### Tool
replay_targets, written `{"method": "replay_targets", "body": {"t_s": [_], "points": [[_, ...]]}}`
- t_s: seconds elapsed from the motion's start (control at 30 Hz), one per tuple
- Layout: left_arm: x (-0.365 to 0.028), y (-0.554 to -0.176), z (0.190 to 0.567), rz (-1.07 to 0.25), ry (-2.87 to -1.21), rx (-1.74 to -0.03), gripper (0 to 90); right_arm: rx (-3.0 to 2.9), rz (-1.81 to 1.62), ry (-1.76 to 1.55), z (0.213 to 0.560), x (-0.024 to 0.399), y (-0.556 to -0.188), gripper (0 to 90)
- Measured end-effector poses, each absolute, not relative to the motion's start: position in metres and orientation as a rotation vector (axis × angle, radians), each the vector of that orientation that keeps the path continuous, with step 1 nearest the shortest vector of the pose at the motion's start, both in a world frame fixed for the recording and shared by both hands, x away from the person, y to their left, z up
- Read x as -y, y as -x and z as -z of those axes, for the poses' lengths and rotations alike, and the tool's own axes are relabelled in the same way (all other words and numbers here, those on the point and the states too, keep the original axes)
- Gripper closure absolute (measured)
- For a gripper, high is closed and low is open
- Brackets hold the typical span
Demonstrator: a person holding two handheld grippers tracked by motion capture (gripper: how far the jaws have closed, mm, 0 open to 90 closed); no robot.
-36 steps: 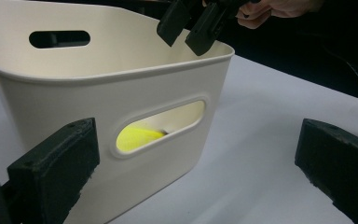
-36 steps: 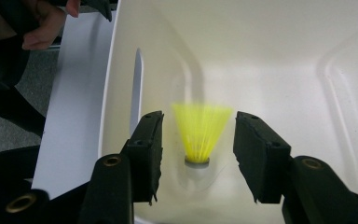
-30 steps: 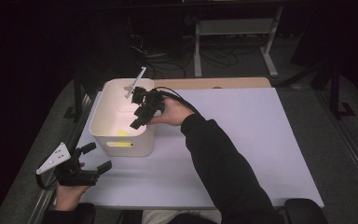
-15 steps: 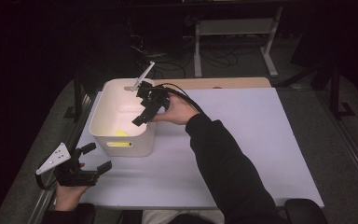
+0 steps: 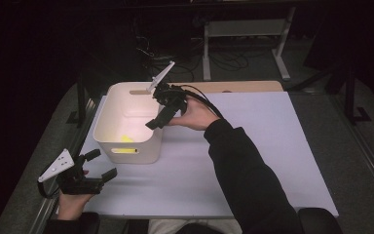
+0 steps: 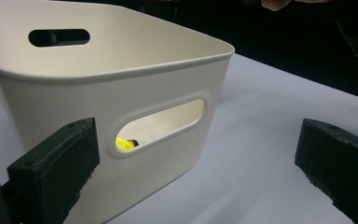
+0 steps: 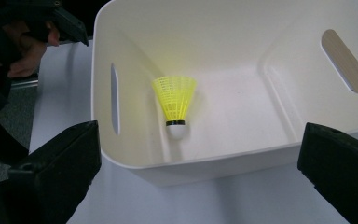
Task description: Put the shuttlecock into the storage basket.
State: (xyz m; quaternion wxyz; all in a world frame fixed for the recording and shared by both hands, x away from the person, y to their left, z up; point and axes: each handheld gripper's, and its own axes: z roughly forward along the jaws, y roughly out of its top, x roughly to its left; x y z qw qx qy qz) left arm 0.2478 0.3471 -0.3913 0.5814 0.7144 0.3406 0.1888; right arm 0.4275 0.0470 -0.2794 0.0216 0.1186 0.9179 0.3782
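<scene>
From the high view, the right gripper (image 5: 168,105) hangs over the right-hand rim of the white bin (image 5: 108,127), tilted down toward its inside; its jaws have just been opening and nothing sits between them. Below and ahead of that gripper, a patch of yellow on the bin's floor marks the shuttlecock (image 5: 125,139), close to the wall nearest the person. The left gripper (image 5: 100,165) rests low on the pale surface (image 5: 272,146), just short of the bin's near wall, jaws spread and empty, pointing across the surface past the bin's near corner. In the left gripper view, the two black jaws stand wide apart with nothing held; the bin (image 6: 121,93) fills the space just ahead of the left jaw, and through its oval handle slot a bit of the yellow shuttlecock (image 6: 125,143) shows inside. In the right gripper view, the jaws are set wide at either lower corner, gripping nothing. Between and beyond them lies the bin (image 7: 205,168), and the shuttlecock (image 7: 175,103) lies on its floor, white cork end toward the gripper, yellow skirt away, just beside the wall with the slot. The left gripper (image 7: 67,25) shows beyond that wall.
</scene>
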Motion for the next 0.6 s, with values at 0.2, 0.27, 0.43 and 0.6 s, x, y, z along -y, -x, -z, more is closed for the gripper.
{"method": "replay_targets", "body": {"t_s": [0.2,0.27,0.43,0.6], "points": [[-0.347,-0.248,0.392,-0.438,-1.674,-0.796,0.0,-2.814,-1.189,-0.371,0.277,-0.033,-0.423,0.0],[-0.347,-0.248,0.392,-0.44,-1.673,-0.798,0.0,-2.809,-1.195,-0.37,0.277,-0.029,-0.422,0.0],[-0.347,-0.248,0.392,-0.439,-1.675,-0.801,0.0,-2.795,-1.211,-0.377,0.276,-0.021,-0.419,0.0],[-0.347,-0.247,0.392,-0.439,-1.674,-0.8,0.0,-2.781,-1.202,-0.384,0.276,-0.016,-0.417,0.0]]}}
